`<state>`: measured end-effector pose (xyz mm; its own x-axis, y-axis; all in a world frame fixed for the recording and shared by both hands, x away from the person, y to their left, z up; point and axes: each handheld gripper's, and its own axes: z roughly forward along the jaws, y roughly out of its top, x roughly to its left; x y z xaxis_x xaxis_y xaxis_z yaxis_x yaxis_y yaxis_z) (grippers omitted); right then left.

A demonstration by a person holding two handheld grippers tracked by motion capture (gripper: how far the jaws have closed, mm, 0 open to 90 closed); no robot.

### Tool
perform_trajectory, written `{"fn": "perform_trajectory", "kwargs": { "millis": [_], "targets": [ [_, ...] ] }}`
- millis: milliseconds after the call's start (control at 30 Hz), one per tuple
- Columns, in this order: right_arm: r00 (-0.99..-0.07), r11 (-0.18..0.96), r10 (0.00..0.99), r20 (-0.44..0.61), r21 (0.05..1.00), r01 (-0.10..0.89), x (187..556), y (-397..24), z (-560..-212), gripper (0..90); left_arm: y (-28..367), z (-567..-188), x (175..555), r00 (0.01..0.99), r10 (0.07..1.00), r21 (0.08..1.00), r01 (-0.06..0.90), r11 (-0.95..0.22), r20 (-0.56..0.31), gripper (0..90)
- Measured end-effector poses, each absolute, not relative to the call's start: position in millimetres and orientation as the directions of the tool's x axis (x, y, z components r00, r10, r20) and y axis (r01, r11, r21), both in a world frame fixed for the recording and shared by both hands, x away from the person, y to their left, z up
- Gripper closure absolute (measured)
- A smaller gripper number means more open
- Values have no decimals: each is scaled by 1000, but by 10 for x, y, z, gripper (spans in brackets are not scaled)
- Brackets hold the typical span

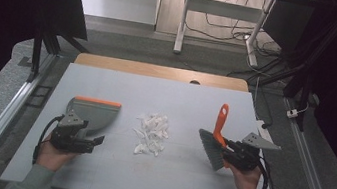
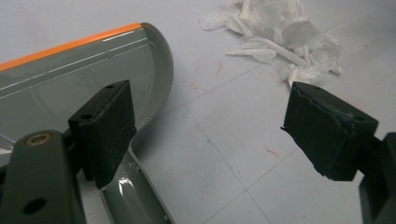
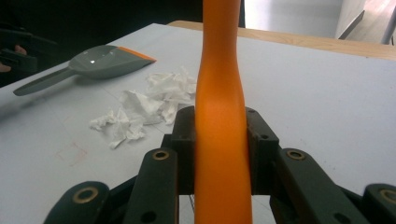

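The right gripper is clenched on the orange handle of the brush, jaws pressed against both sides of the handle; the bristles point down and toward the table centre in the high view. The left gripper stands released, jaws wide apart, one jaw over the dustpan handle and nothing between them. The dustpan lies flat on the table at the left, its orange lip on the far side. The paper scraps sit in a loose heap at mid-table, between dustpan and brush, touching neither. Judgement: the work appears to be sweeping the scraps into the dustpan, and the step in hand is taking hold of the dustpan. To do it well, the left jaws should straddle the handle squarely before closing, so that the pan does not twist. The lip should then be pressed flat to the table beside the heap. Light scraps may scatter; short, low brush strokes are advised.
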<state>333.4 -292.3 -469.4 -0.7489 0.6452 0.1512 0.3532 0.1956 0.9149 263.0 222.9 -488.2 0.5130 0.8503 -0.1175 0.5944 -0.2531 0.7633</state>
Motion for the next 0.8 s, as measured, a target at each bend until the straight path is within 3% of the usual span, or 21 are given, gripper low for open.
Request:
{"fn": "perform_trajectory", "kwargs": {
  "millis": [800],
  "targets": [
    [-741,185,657,138,924,335,3283,-2921,-4659,701,2183,-4801,2645,514,848,758,603,-248,-131,174]
  ]
}}
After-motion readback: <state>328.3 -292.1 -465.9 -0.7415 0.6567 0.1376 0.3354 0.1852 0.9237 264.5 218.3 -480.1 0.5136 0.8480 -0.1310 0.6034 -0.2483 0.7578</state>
